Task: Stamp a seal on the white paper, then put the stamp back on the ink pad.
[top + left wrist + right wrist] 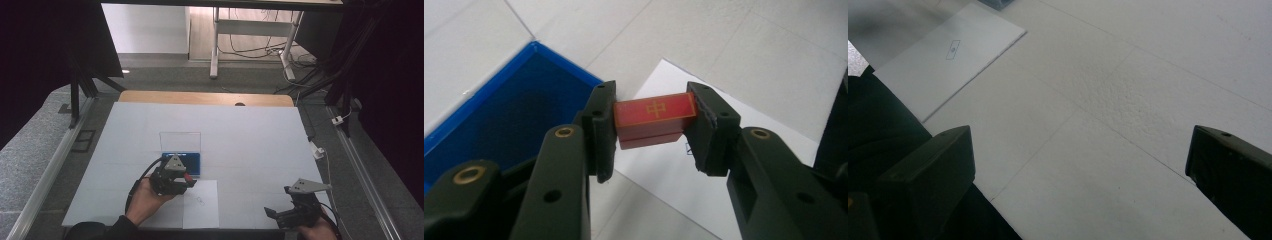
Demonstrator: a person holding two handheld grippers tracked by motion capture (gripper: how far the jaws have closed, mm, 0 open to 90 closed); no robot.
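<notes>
My left gripper (651,125) is shut on a small red block (655,119) with a gold character on its top face. In the high view that left gripper (186,179) hovers just in front of a blue box (196,161) with a clear upright lid (180,139), at the far edge of a white sheet of paper (202,205). The block (189,177) shows as a red spot at the jaws. The blue box (499,110) lies left of the jaws in the left gripper view. My right gripper (272,212) is open near the table's front right, with nothing between its jaws (1083,165).
The white table cover (250,135) spreads wide around the box. The paper (943,60) carries a small printed rectangle (953,50) and lies far left in the right gripper view. Metal rails and cables run along both table sides.
</notes>
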